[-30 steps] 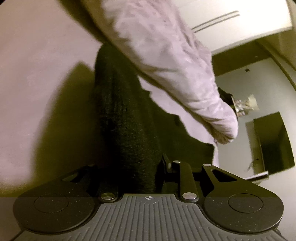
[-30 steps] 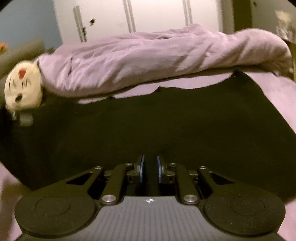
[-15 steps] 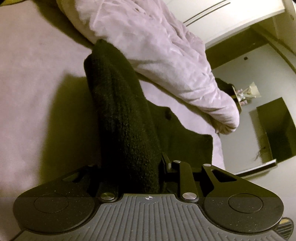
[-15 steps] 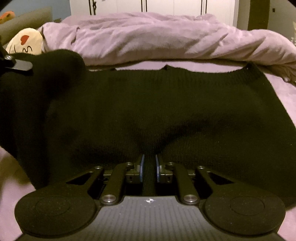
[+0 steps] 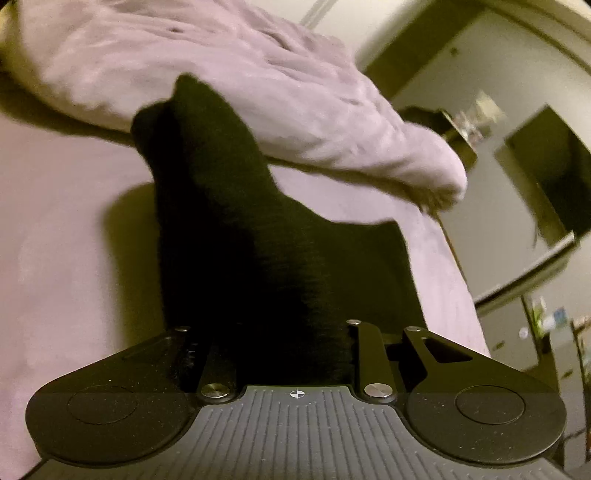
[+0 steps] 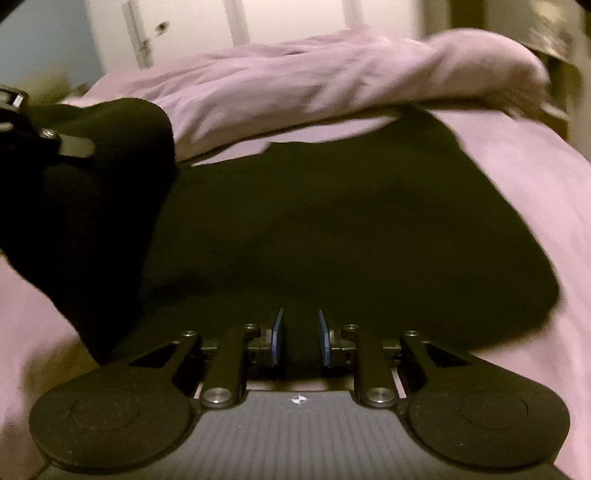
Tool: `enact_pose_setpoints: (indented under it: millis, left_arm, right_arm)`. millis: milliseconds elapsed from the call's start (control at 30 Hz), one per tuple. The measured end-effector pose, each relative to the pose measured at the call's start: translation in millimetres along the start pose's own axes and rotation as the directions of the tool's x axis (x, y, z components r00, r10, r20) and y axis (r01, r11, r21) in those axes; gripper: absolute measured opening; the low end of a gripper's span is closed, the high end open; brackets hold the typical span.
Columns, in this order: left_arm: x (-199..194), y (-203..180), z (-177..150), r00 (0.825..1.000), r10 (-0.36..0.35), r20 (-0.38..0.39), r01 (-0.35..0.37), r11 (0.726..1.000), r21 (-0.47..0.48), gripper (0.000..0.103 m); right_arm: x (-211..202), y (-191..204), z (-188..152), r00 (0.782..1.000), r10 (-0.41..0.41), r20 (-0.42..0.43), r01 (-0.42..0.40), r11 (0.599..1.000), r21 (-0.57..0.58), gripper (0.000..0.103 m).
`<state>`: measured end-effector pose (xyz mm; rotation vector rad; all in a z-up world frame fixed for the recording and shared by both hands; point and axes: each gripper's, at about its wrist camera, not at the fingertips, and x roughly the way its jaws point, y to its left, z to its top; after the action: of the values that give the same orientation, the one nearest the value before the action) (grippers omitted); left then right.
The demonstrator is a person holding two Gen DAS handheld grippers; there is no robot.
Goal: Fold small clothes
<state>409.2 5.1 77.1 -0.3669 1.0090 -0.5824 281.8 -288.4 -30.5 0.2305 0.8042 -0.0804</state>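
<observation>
A black knit garment lies spread on the pink bed sheet. My left gripper is shut on one side of the garment and holds it raised, so the cloth hangs in a thick fold over the flat part. In the right wrist view that lifted fold and the left gripper show at the upper left. My right gripper sits at the garment's near edge. Its jaws are opening, and the blue pads stand apart from the dark cloth that lies loose between them.
A rumpled pink duvet is heaped along the far side of the bed, just behind the garment. White wardrobe doors stand beyond it. The bed's right edge drops toward a dark screen and small clutter on the floor.
My left gripper has lifted the garment's side higher and carried it across the flat part. The right gripper's pads, pinched on a fold before, have parted.
</observation>
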Motion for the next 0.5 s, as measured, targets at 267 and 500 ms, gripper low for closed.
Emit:
enact_pose_setpoints:
  millis: [267,500]
  left_arm:
    - [96,-75,-42,0.986,0.104,-0.132,-0.082,0.984,0.160,0.047]
    - [47,-78,-71,0.991,0.018,-0.134,0.001,0.991,0.137,0.074]
  right_arm:
    - [-24,-49,-12,0.997,-0.073,-0.013,0.074,0.988,0.136,0.020]
    - [-35,-61,-6,0.998,-0.055,0.006,0.054,0.987,0.152,0.027]
